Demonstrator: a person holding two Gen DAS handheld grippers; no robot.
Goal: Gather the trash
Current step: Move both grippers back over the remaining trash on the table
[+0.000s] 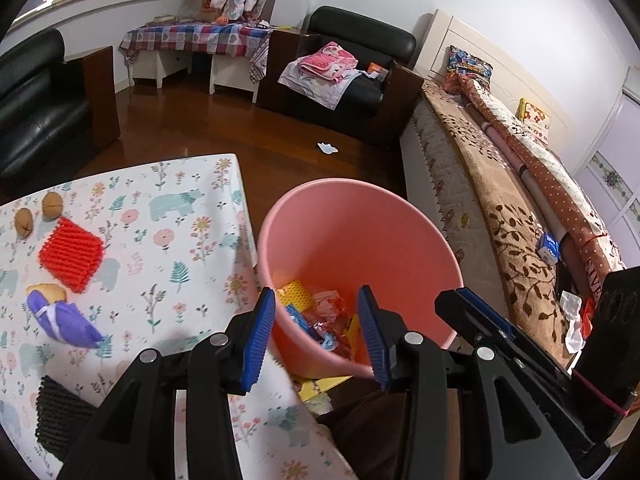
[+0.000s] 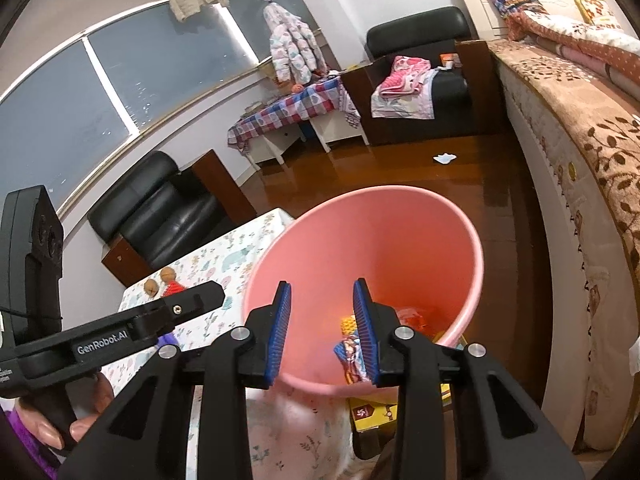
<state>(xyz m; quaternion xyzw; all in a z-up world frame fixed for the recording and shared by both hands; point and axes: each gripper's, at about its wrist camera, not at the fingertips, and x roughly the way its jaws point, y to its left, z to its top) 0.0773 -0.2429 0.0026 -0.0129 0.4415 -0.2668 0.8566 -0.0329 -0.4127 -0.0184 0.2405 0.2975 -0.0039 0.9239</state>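
A pink bin point(image 1: 360, 232) stands on the floor between the table and the bed, with several wrappers point(image 1: 324, 312) in its bottom. My left gripper point(image 1: 316, 320) is open and empty above the bin's near rim. My right gripper point(image 2: 322, 324) is open and empty, also above the bin point(image 2: 372, 240); a colourful wrapper point(image 2: 352, 356) lies in the bin beside its right finger. On the floral table point(image 1: 180, 216) lie a red ridged pad point(image 1: 72, 254), a purple wrapper with a bun point(image 1: 60, 312), two walnuts point(image 1: 38, 212) and a dark knitted cloth point(image 1: 60, 416).
A bed point(image 1: 500, 208) runs along the right. Black armchairs point(image 1: 36, 108) stand at the left and back. A white scrap point(image 1: 328, 147) lies on the wood floor. A yellow box point(image 2: 368, 412) sits under the bin's near side. My right gripper's body point(image 1: 520, 340) shows in the left wrist view.
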